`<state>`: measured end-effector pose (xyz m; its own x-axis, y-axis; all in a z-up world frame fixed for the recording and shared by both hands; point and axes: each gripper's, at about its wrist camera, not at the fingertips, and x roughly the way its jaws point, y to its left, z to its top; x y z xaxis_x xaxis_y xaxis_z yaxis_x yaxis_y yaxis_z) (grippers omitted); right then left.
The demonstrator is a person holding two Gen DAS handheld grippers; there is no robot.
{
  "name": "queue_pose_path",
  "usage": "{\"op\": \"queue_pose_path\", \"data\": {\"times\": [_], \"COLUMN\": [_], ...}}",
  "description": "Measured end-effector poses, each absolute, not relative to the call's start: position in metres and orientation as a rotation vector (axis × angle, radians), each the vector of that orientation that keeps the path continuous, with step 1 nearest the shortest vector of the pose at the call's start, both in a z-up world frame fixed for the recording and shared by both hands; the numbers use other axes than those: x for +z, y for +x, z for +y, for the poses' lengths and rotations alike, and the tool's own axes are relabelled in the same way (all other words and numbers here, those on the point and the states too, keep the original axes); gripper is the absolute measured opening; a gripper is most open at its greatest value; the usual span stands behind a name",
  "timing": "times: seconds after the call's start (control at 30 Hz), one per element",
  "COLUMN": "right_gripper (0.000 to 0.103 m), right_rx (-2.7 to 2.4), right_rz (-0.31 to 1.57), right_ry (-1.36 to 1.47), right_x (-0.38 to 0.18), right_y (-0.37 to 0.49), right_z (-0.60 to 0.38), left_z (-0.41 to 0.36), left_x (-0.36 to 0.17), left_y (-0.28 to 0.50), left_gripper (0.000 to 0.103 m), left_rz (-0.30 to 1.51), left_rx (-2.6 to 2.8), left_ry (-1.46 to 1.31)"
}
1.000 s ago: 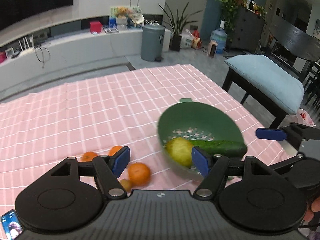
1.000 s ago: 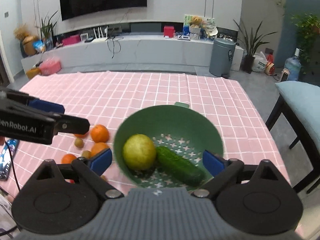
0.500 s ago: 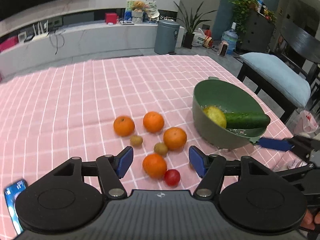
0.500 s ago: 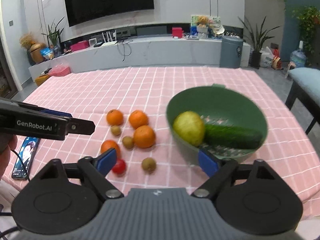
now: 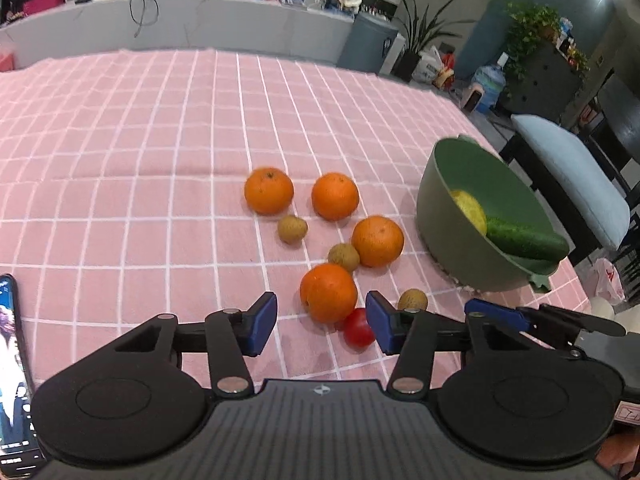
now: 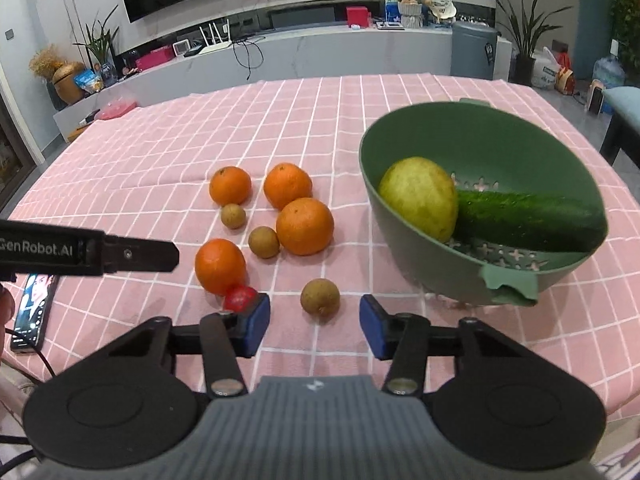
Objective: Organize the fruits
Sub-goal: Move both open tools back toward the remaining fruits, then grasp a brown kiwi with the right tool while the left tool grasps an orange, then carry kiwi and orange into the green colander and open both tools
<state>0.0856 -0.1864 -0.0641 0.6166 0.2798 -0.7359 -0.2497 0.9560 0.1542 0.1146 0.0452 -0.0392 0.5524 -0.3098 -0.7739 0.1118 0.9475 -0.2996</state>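
**fruitwatcher:** Fruits are mostly loose on the pink checked counter (image 6: 400,92): four oranges, a few small brown longan-looking ones, one little red tomato (image 6: 239,298). Only a yellow-green pear (image 6: 420,198) sits in the green colander (image 6: 496,280), next to a cucumber (image 6: 528,220). What's changed?

**umi_nerd:** Both claws have dropped in low over the pile and their jaws have just been closing in. A second ago the left view was staring half into the colander with fruit barely peeking at the bottom edge; now the whole cluster is laid out in front of it and the colander is off to the right.

**fruitwatcher:** Holding anything?

**umi_nerd:** Nope. The left claw (image 5: 321,329) is partly open, lined up on the nearest orange (image 5: 329,292), which sits just beyond the pads and not between them, tomato just beside its right pad. The right claw (image 6: 315,330) is also partly open, with the nearest longan (image 6: 320,296) just ahead of the gap, nothing pinched.

**fruitwatcher:** So picking is about to start?

**umi_nerd:** That's my read. Each hand looks like it's sizing its jaws to a target, so sorting has barely begun. The right view used to be dominated by the colander; now the colander has slid right and the loose fruit takes centre. The tomato touching that orange could get nudged.
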Motion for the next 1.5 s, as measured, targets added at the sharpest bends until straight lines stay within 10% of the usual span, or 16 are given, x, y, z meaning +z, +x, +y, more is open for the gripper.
{"op": "queue_pose_path", "data": {"times": [0.7, 1.5], "right_gripper": [0.024, 0.023], "right_rx": [0.321, 0.424], "right_rz": [0.921, 0.759], "right_ry": [0.066, 0.025], "right_x": [-0.096, -0.029], "right_y": [0.12, 0.09], "right_z": [-0.183, -0.195], "left_z": [0.028, 0.022], "left_x": [-0.065, -0.004], "left_y": [0.147, 0.125], "left_gripper": [0.045, 0.042], "left_rz": [1.02, 0.877], "left_rx": [-0.257, -0.288], "left_ry": [-0.23, -0.3]}}
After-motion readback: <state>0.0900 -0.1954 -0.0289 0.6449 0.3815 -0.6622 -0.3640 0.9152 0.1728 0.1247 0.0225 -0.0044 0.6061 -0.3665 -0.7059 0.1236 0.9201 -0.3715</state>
